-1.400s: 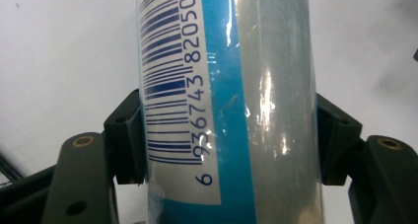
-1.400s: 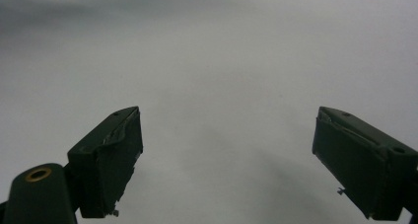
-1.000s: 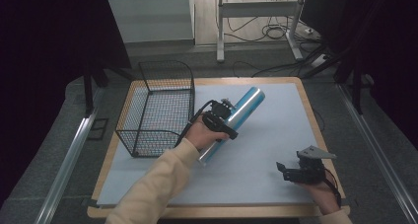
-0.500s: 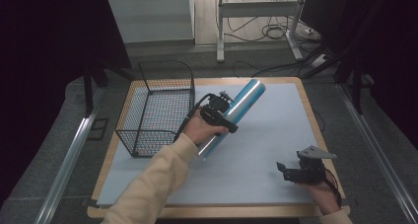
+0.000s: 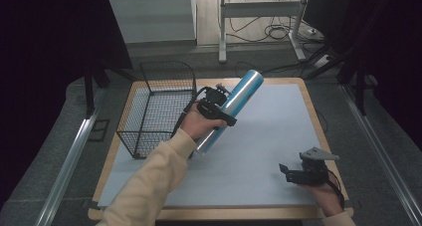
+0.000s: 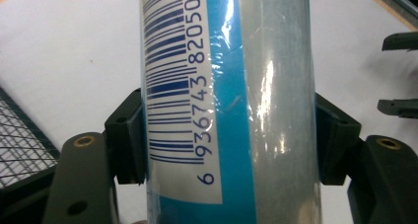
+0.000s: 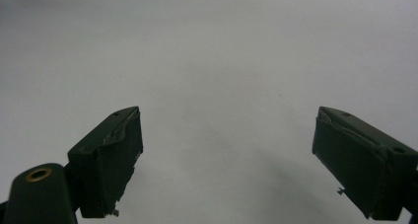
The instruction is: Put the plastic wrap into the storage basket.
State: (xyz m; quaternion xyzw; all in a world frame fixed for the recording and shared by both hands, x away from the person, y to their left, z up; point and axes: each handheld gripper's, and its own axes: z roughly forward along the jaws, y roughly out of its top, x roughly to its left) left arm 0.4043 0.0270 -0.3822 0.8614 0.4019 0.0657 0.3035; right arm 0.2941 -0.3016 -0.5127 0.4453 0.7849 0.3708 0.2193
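The left gripper (image 5: 219, 106) is clamped around a long blue and silver cylinder (image 5: 234, 104), its 2 jaws pressing on opposite sides of the tube about midway along its length. In the high view the cylinder lies tilted, its far end pointing up and away toward the back of the surface (image 5: 278, 131) and its near end low beside the person's left hand (image 5: 196, 126). It sits just to the right of a black wire basket (image 5: 154, 111), which stands on the left part of the surface; whether the tube's lower end touches the surface cannot be told. In the left gripper view the cylinder (image 6: 226, 105) shows a white label with a barcode and digits beside a blue band and a glossy silver strip, wrapped in clear film, with a corner of the basket (image 6: 19, 140) at the lower left. The right gripper (image 5: 301, 172) rests near the front right corner of the surface, well apart from the cylinder. In the right gripper view its jaws stand wide apart with nothing between them above the plain grey surface (image 7: 212, 61).
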